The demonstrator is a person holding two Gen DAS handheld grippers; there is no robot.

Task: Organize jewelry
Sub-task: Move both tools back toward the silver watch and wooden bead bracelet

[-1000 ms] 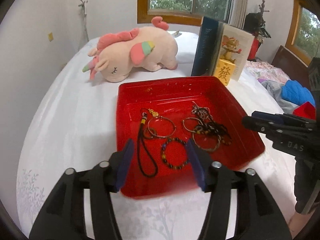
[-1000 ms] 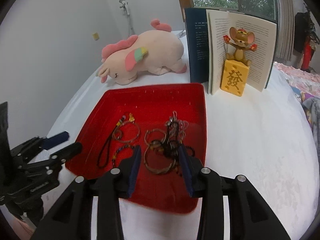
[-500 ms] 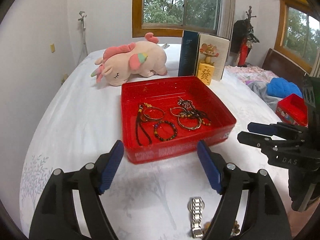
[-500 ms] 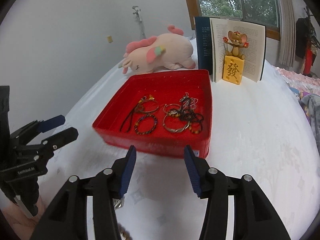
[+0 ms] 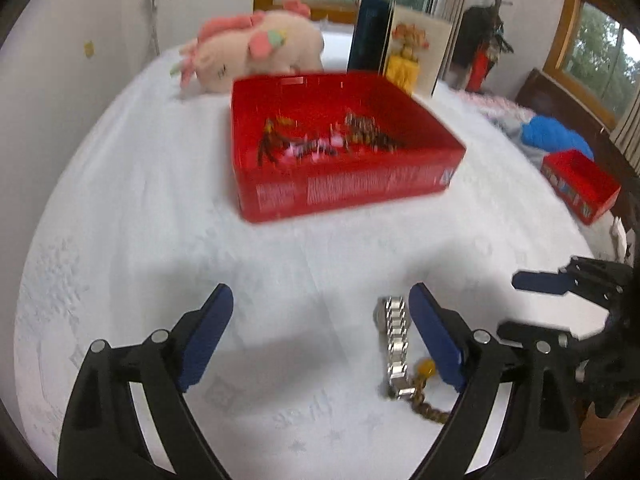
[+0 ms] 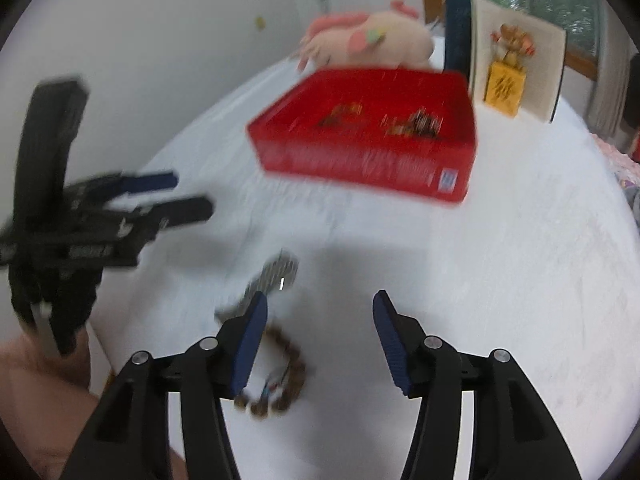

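From my left camera, the watch (image 5: 394, 346) lies flat on the white bedspread (image 5: 160, 208), its long axis running roughly from 12 to 6 o'clock, with the round case at the far end and the clasp end nearest me. It is a silver metal band of short, shiny links. It sits just inside the right-hand pad of my left gripper (image 5: 320, 340), nearly touching it; I cannot tell whether they make contact. The left fingers stand wide apart and hold nothing.

A beaded bracelet (image 5: 430, 404) of small brown round beads, with one yellow bead, curls at the watch's near end, toward 5 o'clock from it.

From my right camera the picture is blurred. There the watch (image 6: 266, 280) reads as a grey strip slanting from 1 to 7 o'clock, just beyond the left-hand pad of my right gripper (image 6: 320, 320). The bracelet (image 6: 280, 376) loops directly behind that pad, between the fingers and below them. The right fingers are spread wide and empty.

The red tray (image 5: 344, 190), a shallow, glossy rectangular box with printed sides, sits at 12 o'clock, well apart from the watch, holding a blurred tangle of jewelry (image 5: 320, 142).
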